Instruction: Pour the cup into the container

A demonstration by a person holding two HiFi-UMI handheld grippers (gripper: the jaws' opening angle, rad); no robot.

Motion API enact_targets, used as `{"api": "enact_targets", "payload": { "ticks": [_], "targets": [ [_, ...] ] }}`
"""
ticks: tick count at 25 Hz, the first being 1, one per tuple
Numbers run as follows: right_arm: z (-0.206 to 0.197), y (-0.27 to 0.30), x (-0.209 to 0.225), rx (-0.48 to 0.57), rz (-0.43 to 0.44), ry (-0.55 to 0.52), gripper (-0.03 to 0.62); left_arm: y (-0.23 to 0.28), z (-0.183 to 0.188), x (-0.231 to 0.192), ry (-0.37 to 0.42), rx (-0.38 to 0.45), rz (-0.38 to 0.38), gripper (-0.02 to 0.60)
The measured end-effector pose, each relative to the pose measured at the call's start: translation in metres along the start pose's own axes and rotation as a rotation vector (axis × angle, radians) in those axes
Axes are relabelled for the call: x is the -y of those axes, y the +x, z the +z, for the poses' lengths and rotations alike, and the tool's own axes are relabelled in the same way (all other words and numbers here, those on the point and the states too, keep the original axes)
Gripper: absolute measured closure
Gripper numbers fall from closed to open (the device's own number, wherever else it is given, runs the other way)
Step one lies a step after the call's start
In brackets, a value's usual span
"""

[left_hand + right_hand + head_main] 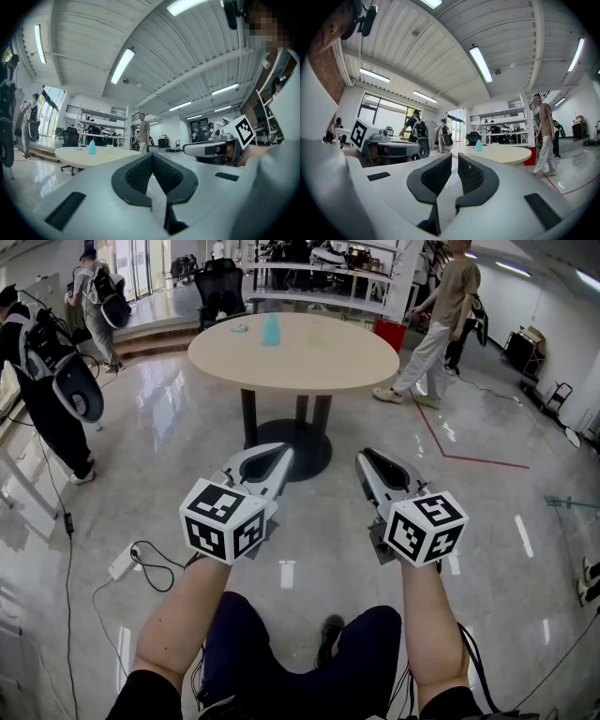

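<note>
Jaws: left gripper [281,452] and right gripper [364,457] both closed, empty, held level | Things: blue cup [271,329] and pale container [315,334] stand on far round table [319,367], well apart from you | Risk: you reach the cup with closed jaws and knock it over; open first.

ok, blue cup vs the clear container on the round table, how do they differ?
Colour: the blue cup is opaque; the clear container is pale and see-through, faint at this range.
Height: the cup stands taller than the container.
Shape: the cup narrows toward its top; the container looks straighter-sided, though too small to be sure.
Shared: both stand upright, apart, on the far half of the round table.
</note>
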State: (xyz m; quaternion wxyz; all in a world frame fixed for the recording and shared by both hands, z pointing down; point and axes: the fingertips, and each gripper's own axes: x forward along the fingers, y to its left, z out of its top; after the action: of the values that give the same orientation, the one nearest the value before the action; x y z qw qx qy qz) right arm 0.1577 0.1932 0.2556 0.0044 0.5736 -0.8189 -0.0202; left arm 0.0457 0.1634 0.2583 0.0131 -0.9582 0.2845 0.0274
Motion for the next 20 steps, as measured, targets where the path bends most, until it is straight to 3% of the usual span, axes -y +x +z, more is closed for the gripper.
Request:
{"api": "enact_targets", "payload": {
  "ticks": [11,15,20],
  "targets": [
    [-0.001,0.01,-0.005,-0.048,0.008,0.0,0.572,-0.015,-0.001,-0.014,-0.031,-0.045,0.015,0.592],
    [0.004,0.032,0.012,-0.029,0.005,0.008,0.572,0.006,0.002,-0.033,-0.032,-0.028,0.013,0.592],
    [-0.017,0.055,0.035,-0.037,0.009,0.033,0.569,0.04,-0.019,-0.054,-0.054,-0.057,0.012,0.592]
  ]
}}
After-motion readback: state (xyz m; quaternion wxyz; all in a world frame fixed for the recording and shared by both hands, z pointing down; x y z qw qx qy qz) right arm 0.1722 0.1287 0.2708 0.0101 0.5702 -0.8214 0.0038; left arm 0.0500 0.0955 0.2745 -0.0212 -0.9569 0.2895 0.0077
